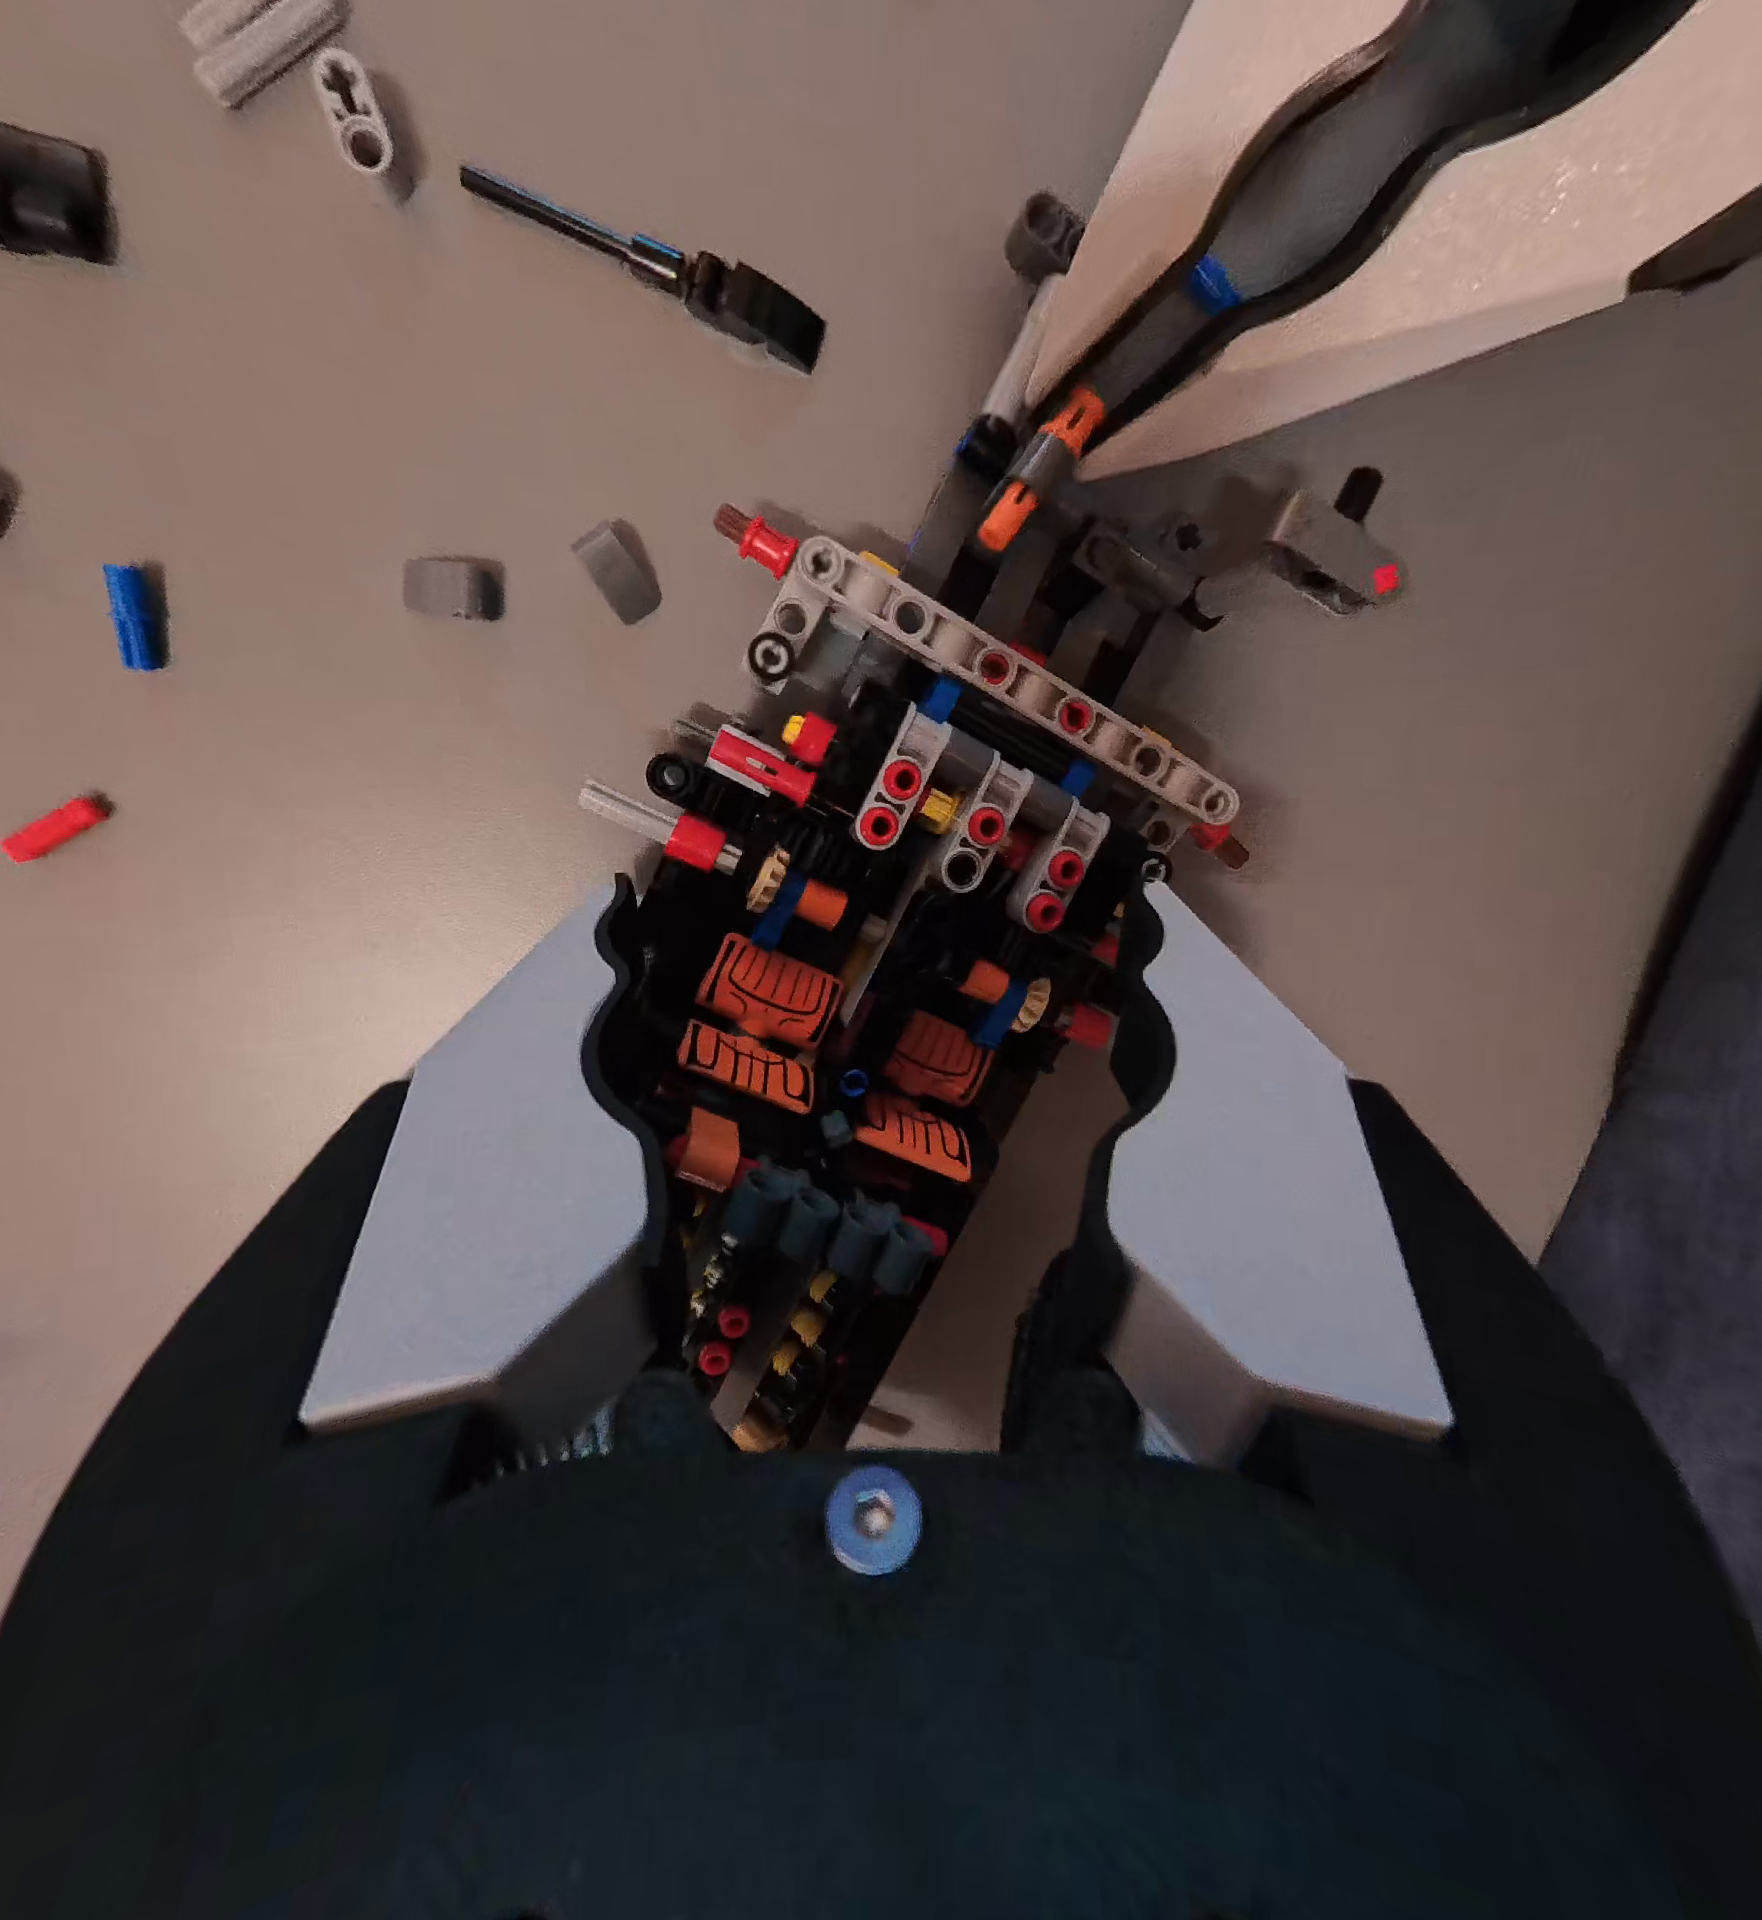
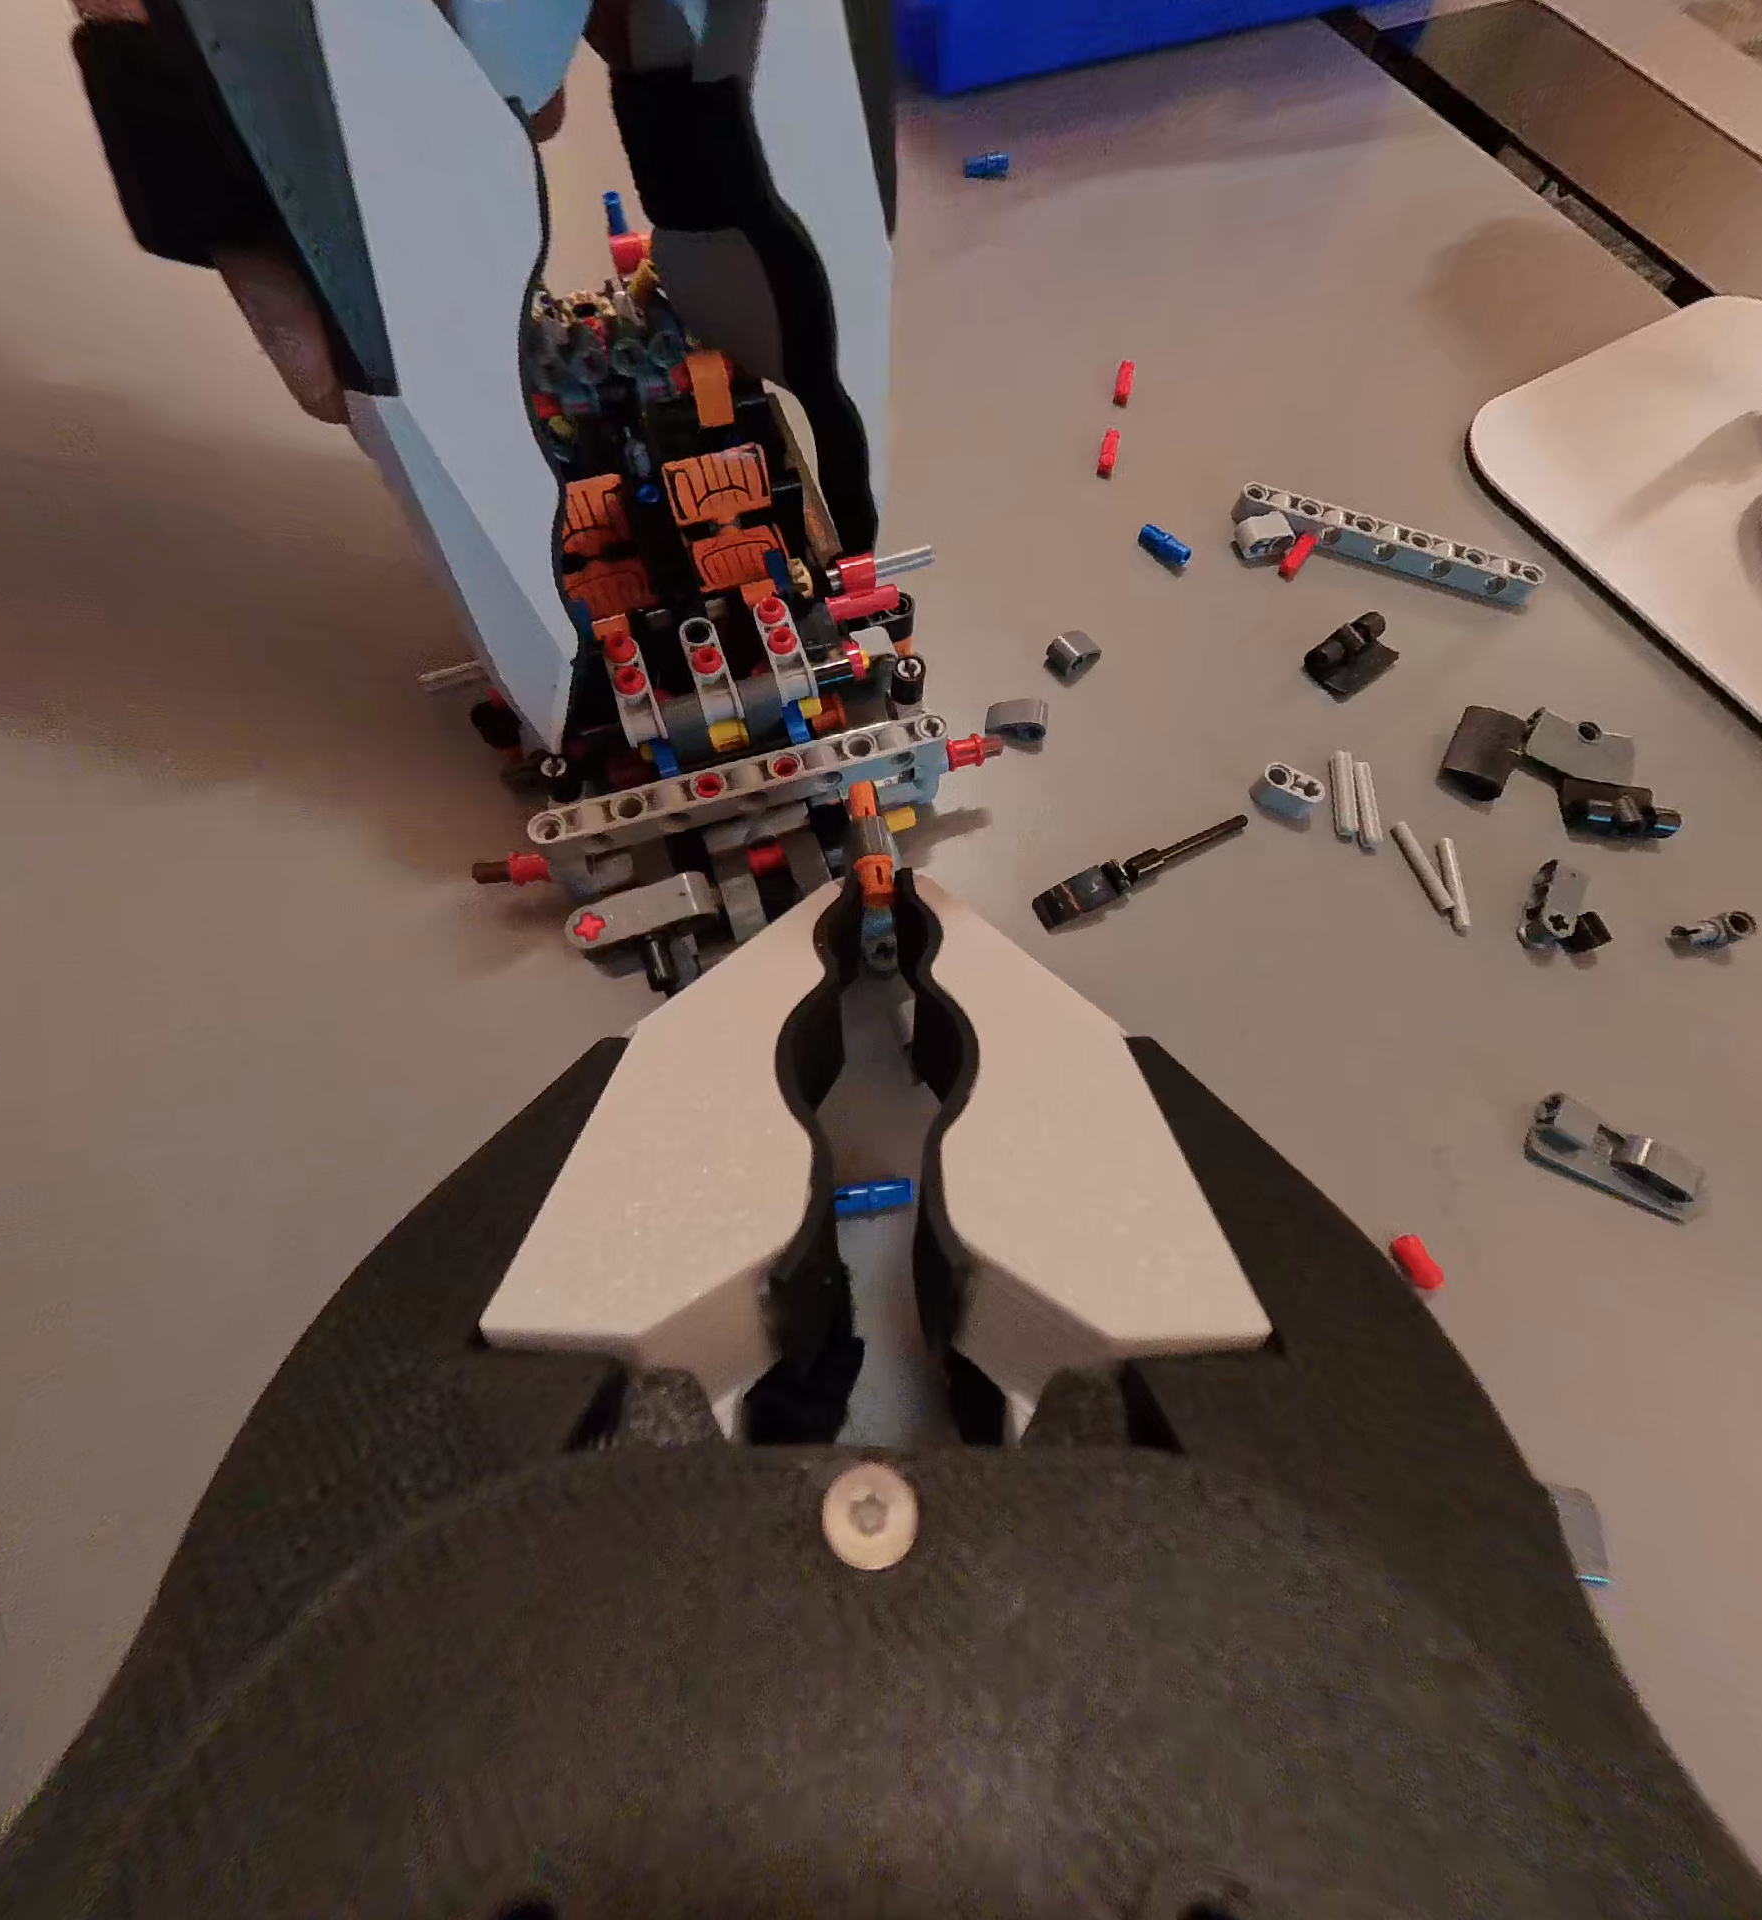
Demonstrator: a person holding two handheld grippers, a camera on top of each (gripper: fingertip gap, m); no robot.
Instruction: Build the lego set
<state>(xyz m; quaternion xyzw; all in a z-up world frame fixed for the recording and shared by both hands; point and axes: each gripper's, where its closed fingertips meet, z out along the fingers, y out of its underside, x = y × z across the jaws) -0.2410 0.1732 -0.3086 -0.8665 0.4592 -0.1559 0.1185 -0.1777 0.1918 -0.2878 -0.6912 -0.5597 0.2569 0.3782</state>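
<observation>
1. Left wrist view: the left gripper [image 1: 882,1049] is clenched around the lego model [image 1: 918,935], a dense black build with orange seats, red pins and a long light-grey beam across its far end. Its two pale fingers [image 1: 503,1195] press the model's sides, and the model stands on the table [image 1: 337,935] close to the table's right edge.

2. At the top right of the same view the right gripper [image 1: 1074,436] comes in at a slant, its tips meeting on an orange-and-grey pin piece [image 1: 1038,468] at the model's far end. A blue pin [image 1: 1212,283] sits farther back between its pads.

3. Loose parts lie toward the table's left side: a blue connector [image 1: 134,615], two small grey curved bricks [image 1: 453,588], a red pin [image 1: 56,828] and a black axle part [image 1: 648,265] (all somewhat blurred).

4. Right wrist view: the right gripper [image 2: 872,904] is nearly closed, grasping the orange-and-grey pin piece [image 2: 869,847], whose far end touches the lego model [image 2: 711,665] beside the long grey beam.

5. The left gripper [image 2: 700,686] reaches down from the far edge and clamps the model from both sides; a person's fingertips [image 2: 279,322] show behind it.

6. To the right on the table [image 2: 233,1039] lie a long grey beam [image 2: 1396,545], grey axles [image 2: 1355,795], dark connector pieces [image 2: 1552,769] and small red pins [image 2: 1116,416] (scattered, none touching the model). A pale stand base [image 2: 1625,468] sits near the right edge, a blue bin [image 2: 1116,42] at the far edge.
</observation>
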